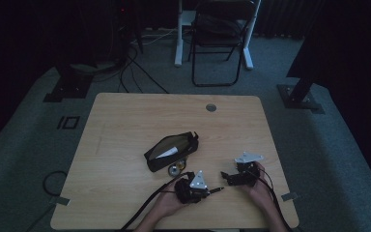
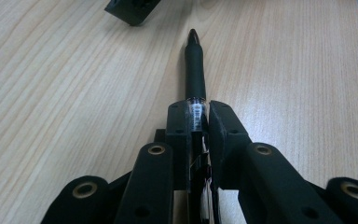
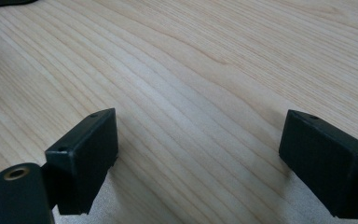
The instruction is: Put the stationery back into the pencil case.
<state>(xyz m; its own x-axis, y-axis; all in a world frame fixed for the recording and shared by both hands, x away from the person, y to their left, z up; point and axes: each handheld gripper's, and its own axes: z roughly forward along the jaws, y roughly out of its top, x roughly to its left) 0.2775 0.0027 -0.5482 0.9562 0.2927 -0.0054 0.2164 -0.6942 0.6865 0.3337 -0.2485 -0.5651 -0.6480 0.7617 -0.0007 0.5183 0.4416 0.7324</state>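
Black pen (image 2: 195,60) is pinched tight in the left gripper (image 2: 196,108), sticking straight out past the jaws with its tip aimed at the right gripper (image 1: 229,175). That one's spread wide over bare table (image 3: 205,70), just beyond the tip. The pouch (image 1: 171,150) lies open, off to the left gripper's far side, so I'd guess the pen ends up there.

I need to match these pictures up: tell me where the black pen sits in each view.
High view: the pen lies low at centre, held by the left gripper, tip toward the right gripper.
Left gripper view: centre, running up from between the fingers.
Right gripper view: not in it.
Shared landmark: the wooden table.
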